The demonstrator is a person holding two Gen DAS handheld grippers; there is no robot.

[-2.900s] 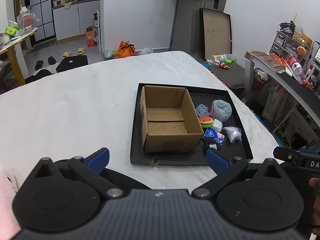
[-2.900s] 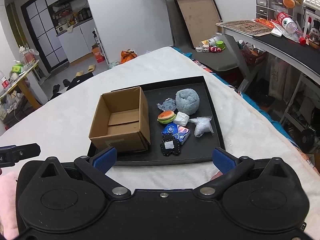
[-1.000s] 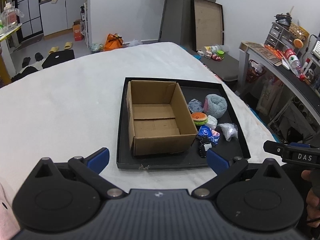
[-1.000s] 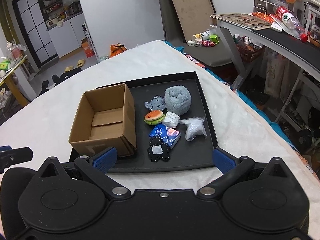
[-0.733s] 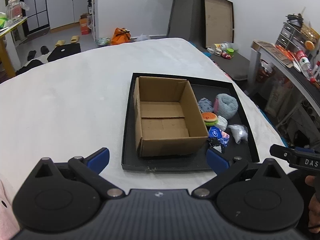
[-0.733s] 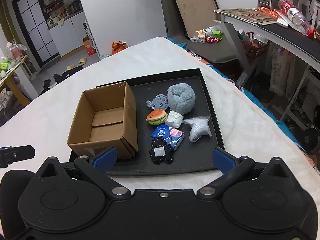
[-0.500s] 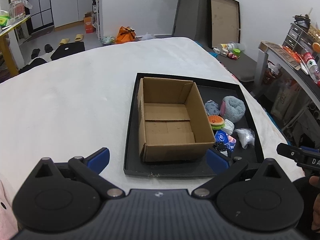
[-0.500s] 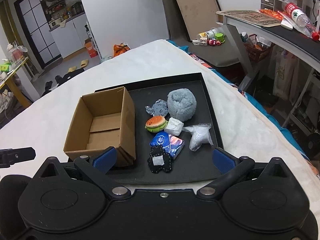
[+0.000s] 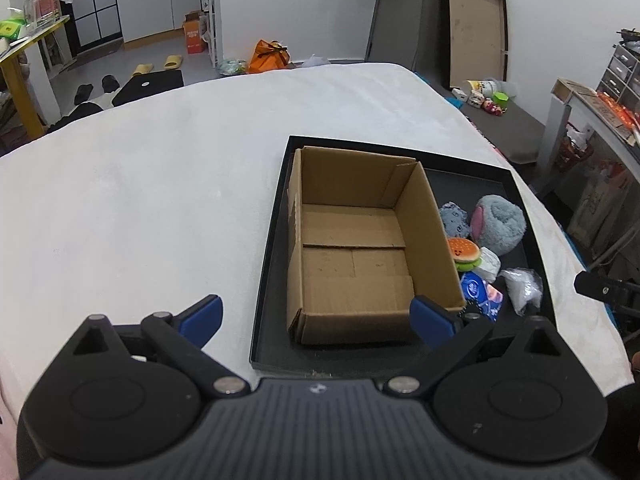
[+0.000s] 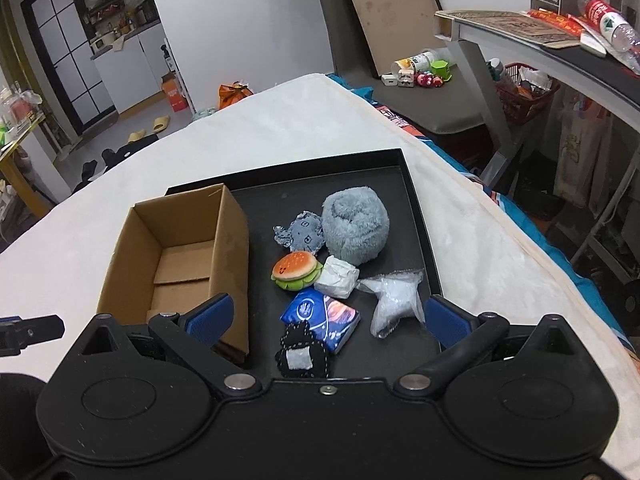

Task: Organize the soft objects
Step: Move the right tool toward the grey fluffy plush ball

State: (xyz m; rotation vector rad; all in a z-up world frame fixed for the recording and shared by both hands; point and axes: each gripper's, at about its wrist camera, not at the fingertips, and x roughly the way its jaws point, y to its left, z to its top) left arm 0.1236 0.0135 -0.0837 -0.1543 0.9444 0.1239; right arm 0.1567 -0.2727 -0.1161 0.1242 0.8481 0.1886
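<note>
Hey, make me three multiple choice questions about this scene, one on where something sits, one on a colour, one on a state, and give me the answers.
1. Where does the cardboard box sit?
A. At the left end of the black tray
B. On the floor
C. On the desk

2. What colour is the big fluffy ball?
A. Red
B. Grey-blue
C. Yellow

3. What state is the right tool in?
A. Shut on the burger plush
B. Shut on nothing
C. Open, holding nothing

Answers:
1 A, the box stands inside the tray, with the soft things to its right.
2 B, its fur is pale grey-blue.
3 C, its blue fingers stand wide apart and the burger plush lies on the tray beyond them.
</note>
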